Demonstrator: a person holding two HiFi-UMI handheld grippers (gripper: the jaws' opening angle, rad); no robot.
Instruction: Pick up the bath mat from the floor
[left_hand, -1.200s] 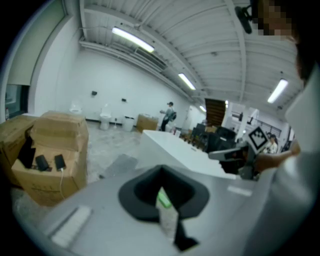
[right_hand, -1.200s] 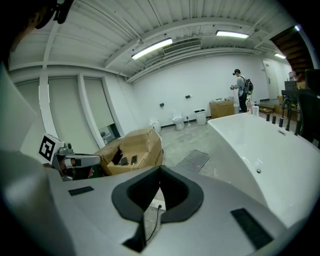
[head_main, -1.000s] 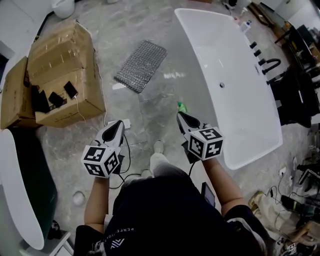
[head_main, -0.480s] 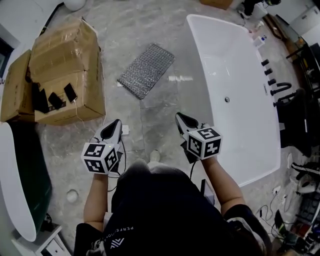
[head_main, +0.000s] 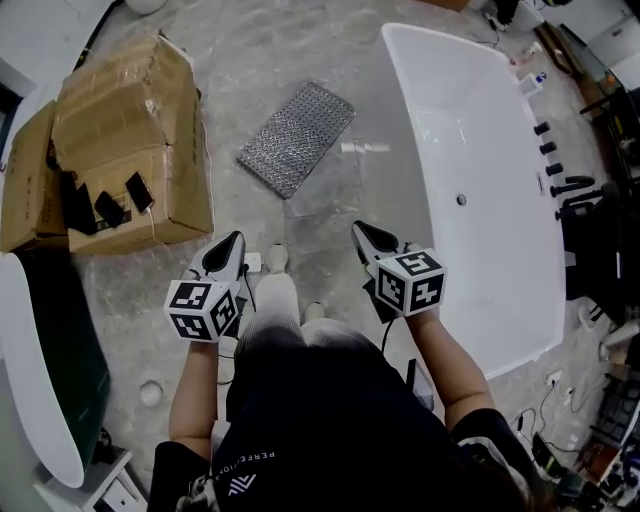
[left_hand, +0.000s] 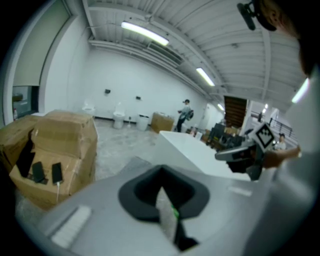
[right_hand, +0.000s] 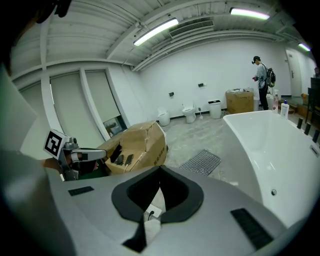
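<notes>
Left gripper, right gripper: fingers together, empty; bath mat on floor

To your right stood a white bathtub. To your left sat taped cardboard boxes with dark phones on them. A toilet stood by the far wall.

Left gripper, right gripper, both closed, empty
</notes>
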